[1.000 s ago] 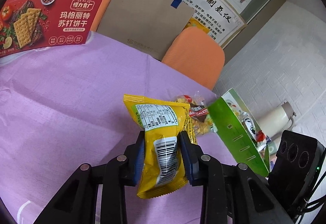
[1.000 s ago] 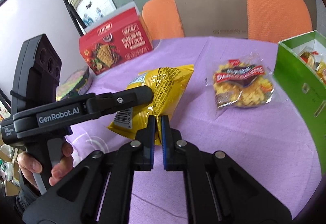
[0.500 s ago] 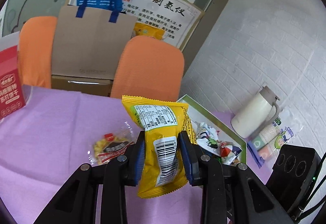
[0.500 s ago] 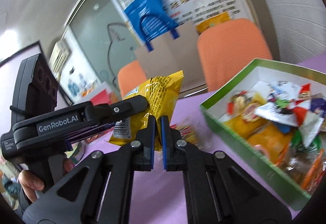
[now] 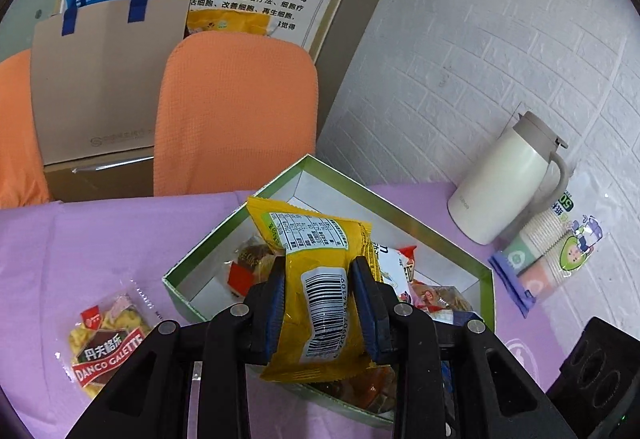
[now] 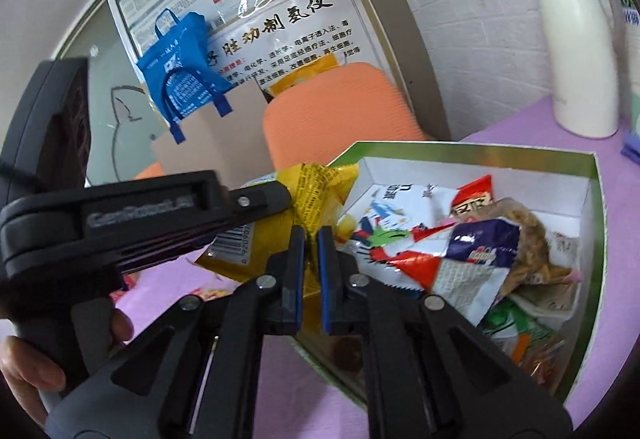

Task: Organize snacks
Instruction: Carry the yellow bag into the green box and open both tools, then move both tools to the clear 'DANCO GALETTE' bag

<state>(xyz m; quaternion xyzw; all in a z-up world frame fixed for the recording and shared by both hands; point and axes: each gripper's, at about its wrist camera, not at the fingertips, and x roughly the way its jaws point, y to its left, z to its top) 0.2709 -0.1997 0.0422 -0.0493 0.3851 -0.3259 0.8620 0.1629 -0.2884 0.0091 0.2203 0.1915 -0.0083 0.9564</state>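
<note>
L gripper [image 5: 320, 303] is clamped across the lower half of a yellow crinkly foil snack packet w/ barcode label [image 5: 316, 279], pads biting either side of the barcode, so the packet stands upright w/ its top free to go in first. It hangs in the air above the near-left part of the green-rimmed, white-lined open cardboard box [image 5: 452, 239], not touching the contents. Prob held high like that to clear the box wall before release.

R gripper [image 6: 311, 271] has its jaws nearly together w/ only a thin gap and nothing between them; it sits low just beside the packet, pointing at the box's near rim. Looks idle, maybe on standby.

Box is already well filled w/ mixed wrappers: white, red, blue. One clear-wrapped Danco Galette biscuit pack [image 5: 106, 343] lies on the purple-cloth surface [image 5: 80, 247], outside the box to its left, likely next to collect.

L handle angles in from the left in the R view, a hand [image 6: 24, 371] wrapped round its grip.
</note>
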